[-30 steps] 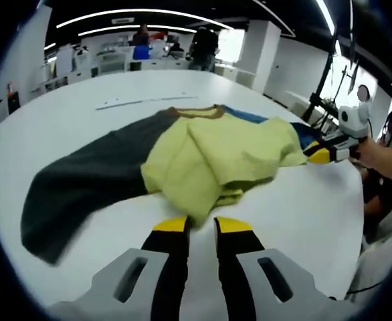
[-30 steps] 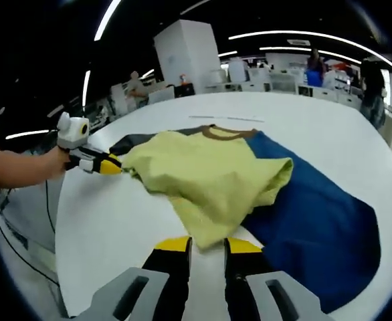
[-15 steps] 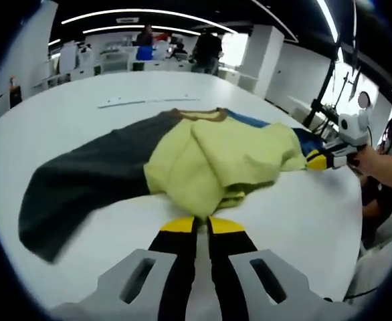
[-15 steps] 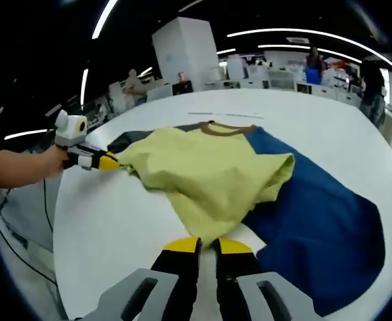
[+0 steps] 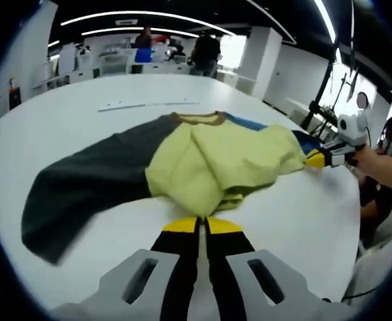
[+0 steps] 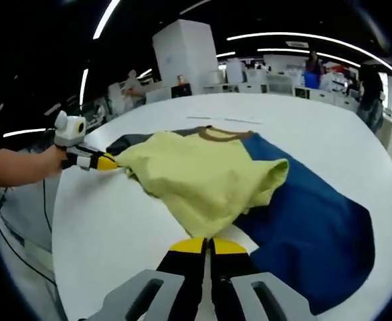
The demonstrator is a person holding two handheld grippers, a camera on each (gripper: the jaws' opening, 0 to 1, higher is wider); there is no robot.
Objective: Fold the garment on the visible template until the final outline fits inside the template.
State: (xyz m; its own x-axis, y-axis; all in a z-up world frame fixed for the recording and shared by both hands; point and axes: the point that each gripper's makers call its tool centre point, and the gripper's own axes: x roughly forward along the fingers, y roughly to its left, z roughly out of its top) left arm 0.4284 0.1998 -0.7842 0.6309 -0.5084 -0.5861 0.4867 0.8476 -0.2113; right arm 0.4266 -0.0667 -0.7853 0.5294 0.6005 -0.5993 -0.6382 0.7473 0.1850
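Note:
A garment with a yellow-green body (image 5: 216, 157), brown collar (image 5: 196, 119), dark grey sleeve (image 5: 82, 180) and blue sleeve (image 6: 310, 221) lies on the white table (image 5: 69, 107). The yellow body is bunched and folded up toward the collar. My left gripper (image 5: 197, 224) is shut on the yellow fabric's near edge; in the right gripper view it sits at the left (image 6: 108, 162), held by a hand. My right gripper (image 6: 208, 245) is shut on the opposite yellow corner, and in the left gripper view it is at the right (image 5: 314, 159).
A thin marked line (image 5: 146, 104) runs across the table beyond the collar. The table's edge (image 6: 59, 221) curves near the forearm (image 6: 22, 167). Desks, a white pillar (image 6: 186, 53) and standing people (image 5: 206, 50) fill the background.
Both grippers went from open to shut, closing on the yellow fabric's edges. The garment has barely shifted.

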